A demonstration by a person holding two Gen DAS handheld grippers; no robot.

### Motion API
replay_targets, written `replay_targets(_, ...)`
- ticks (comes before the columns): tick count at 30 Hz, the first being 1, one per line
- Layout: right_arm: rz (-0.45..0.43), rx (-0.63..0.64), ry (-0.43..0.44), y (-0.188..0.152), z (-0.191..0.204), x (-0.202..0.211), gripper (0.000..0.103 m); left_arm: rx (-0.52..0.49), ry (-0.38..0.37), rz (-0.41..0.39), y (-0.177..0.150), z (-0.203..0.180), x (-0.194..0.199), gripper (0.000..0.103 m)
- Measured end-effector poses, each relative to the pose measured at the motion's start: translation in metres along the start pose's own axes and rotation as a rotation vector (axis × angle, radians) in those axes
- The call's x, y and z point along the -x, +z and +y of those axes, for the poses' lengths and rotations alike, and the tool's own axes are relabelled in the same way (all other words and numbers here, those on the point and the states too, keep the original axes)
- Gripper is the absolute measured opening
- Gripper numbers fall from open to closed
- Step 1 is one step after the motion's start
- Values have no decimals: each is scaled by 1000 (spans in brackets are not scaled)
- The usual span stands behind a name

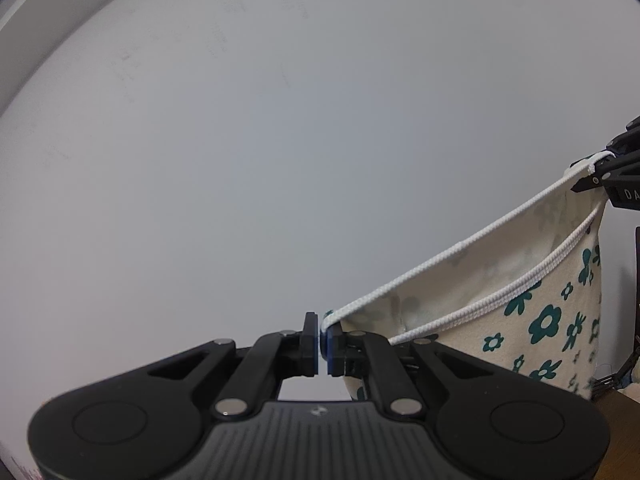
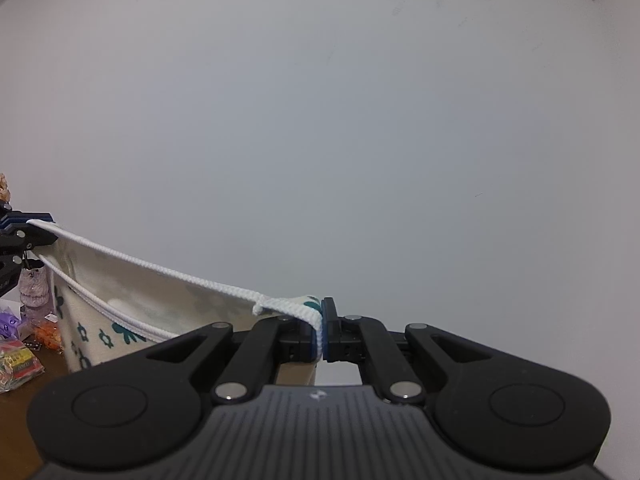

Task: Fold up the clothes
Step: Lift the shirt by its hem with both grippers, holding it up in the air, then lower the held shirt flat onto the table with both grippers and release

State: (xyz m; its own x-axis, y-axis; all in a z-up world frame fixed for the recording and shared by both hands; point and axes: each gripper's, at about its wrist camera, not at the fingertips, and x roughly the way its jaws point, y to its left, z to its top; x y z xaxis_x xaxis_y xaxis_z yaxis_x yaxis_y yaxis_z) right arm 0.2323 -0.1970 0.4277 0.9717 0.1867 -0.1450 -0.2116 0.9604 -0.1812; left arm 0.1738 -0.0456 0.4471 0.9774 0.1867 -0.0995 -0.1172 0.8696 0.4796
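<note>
Both pairs of jaws are clenched on the same piece of clothing, one at each end of its top edge. Nearest in the left wrist view, the left gripper (image 1: 320, 346) pinches the white ribbed trim (image 1: 460, 246) between its blue-lined fingers (image 1: 330, 344), with a scrap of patterned cloth caught at the tips. Nearest in the right wrist view, the right gripper (image 2: 320, 332) bites down on a bunched fold of that trim, which spills over its left finger. Between them the garment (image 1: 540, 320), cream cloth printed with dark teal flowers, hangs in the air, stretched into a sagging opening: one trimmed edge runs fairly taut from gripper to gripper, the second droops below it, and the paler inside of the cloth shows between the two. Its body falls down toward a brown wooden table (image 2: 24, 400), though whether the hem touches the wood cannot be told. Farther off on that table, past the cloth in the right wrist view, sit colourful packets (image 2: 18, 360) and a pale purple knitted item (image 2: 34, 288). Behind everything stands a plain white wall (image 1: 280, 120).
</note>
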Motion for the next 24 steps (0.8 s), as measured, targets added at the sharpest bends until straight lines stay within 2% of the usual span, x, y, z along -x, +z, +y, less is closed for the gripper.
replay_targets(4,31,-19,5,-2,-2,-18,2,26,-6,26,1,-4,-14,3)
replay_targets(8,76,-28,10,-7,-1,-51,2,103,-8,61,1,-11,-63,3)
replay_targets(14,157,-51,-11,-18,-1,-142,2,224,-10,114,0,-22,-139,3)
replay_targets(17,181,-63,-32,-25,-2,-193,2,275,18,125,-4,-31,-182,2)
replay_targets(20,141,-50,-50,-22,-2,-232,2,307,56,81,1,-32,-209,2)
replay_targets(24,-29,32,-121,-3,3,-241,2,327,105,-40,16,-26,-211,3)
